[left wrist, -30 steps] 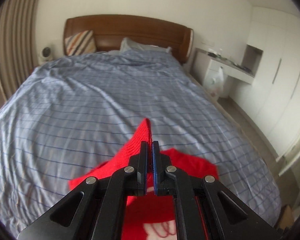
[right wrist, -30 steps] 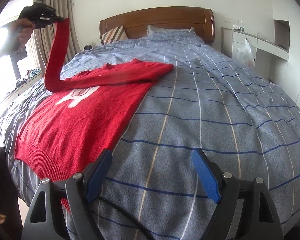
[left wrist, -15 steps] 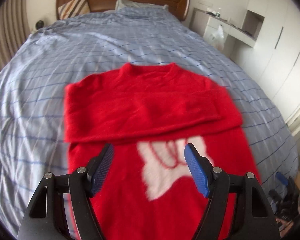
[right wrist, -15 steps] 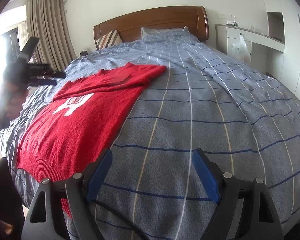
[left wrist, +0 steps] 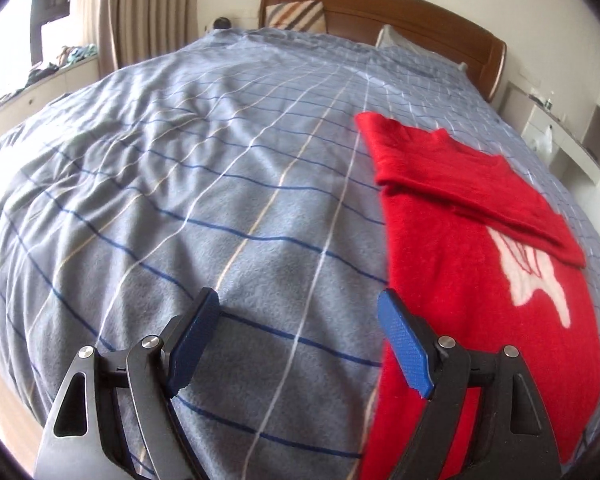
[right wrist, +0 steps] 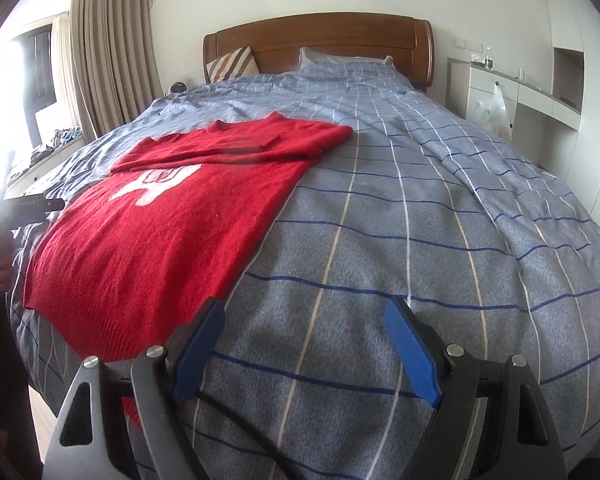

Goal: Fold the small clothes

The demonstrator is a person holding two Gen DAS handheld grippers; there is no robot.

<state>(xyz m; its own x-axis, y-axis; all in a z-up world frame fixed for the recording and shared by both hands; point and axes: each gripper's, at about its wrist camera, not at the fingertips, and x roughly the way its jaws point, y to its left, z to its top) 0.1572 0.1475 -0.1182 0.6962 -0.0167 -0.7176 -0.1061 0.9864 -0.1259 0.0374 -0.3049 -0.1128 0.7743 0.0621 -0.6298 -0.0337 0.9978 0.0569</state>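
A wide bed filled the room, covered by a soft, fleecy grey-blue blanket crossed with thin navy, white and tan lines and rumpled into shallow folds. A curved wooden headboard stood at the far edge, with a striped cushion against it. Beige pleated curtains hung beside the window, and white cabinets lined the opposite wall. A fuzzy red knit sweater with a white motif lay flat near the foot edge of the bed, both sleeves folded across its chest. The left gripper hovered wide apart and empty just beside the sweater's side edge; the right gripper was likewise spread wide, holding nothing, near the hem corner.
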